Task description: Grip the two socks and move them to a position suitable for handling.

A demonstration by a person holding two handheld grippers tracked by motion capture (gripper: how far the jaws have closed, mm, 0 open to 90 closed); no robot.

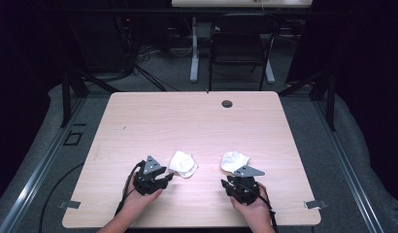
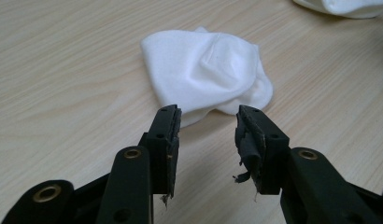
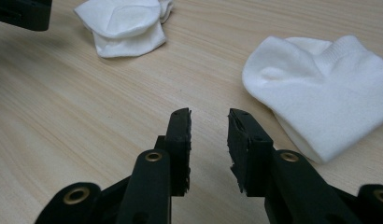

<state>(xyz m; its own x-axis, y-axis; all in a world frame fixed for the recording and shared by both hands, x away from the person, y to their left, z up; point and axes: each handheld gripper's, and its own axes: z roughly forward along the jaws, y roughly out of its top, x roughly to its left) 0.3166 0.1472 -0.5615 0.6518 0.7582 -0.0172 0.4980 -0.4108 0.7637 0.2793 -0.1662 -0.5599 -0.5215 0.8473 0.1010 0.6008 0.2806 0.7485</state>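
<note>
Two white ankle socks lie crumpled on the pale wooden table [image 1: 187, 121]. The left sock [image 1: 182, 164] [image 2: 206, 70] sits just beyond my left gripper [image 1: 169, 175] [image 2: 208, 121], whose jaws stand open with nothing between them, the tips just short of the sock's near edge. The right sock [image 1: 234, 160] [image 3: 320, 88] lies ahead and to the right of my right gripper [image 1: 234, 178] [image 3: 208, 121], which is open and empty over bare wood. In the right gripper view the left sock [image 3: 126, 23] shows at top left.
A round cable hole [image 1: 227, 103] sits near the table's far edge. A black chair [image 1: 240, 43] and a white table leg [image 1: 194, 48] stand beyond it. Cables trail off the near left side. Bare wood spreads across the far half of the table.
</note>
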